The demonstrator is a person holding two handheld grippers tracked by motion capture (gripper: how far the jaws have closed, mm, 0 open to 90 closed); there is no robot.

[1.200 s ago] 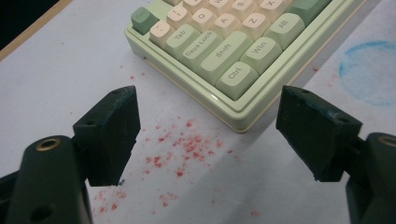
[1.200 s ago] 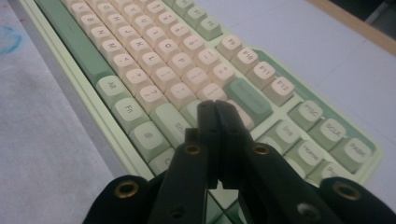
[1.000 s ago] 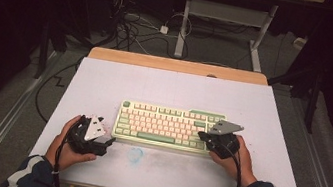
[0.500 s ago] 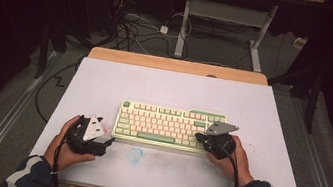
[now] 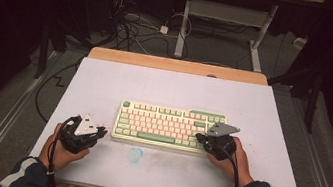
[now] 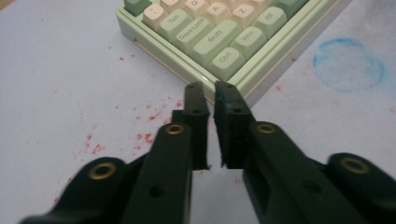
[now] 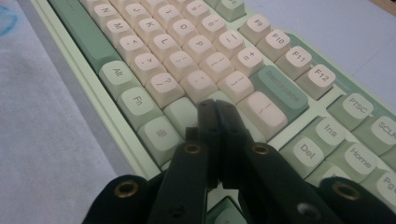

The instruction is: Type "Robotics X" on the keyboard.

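A pale green keyboard [image 5: 169,124] with cream and green keys lies in the middle of the white table [image 5: 180,90]. My left gripper [image 5: 97,133] rests on the table just off the keyboard's near left corner. In the left gripper view its jaws [image 6: 210,88] stand shut but for a thin slit, hold nothing, and point at the Ctrl key corner [image 6: 226,63]. My right gripper [image 5: 200,138] sits over the keyboard's right end. In the right gripper view the shut jaws [image 7: 215,105] hover low over the keys [image 7: 187,56] near the wide cream key below Backspace.
A faint blue ring mark [image 5: 135,155] lies on the table in front of the keyboard, and red specks [image 6: 144,135] dot the surface near the left gripper. A wooden strip [image 5: 179,65] borders the far edge. Cables [image 5: 134,27] and desk legs stand on the floor beyond.
The right gripper has shifted slightly down and toward the near edge at the keyboard's right end. The left gripper has hardly moved.
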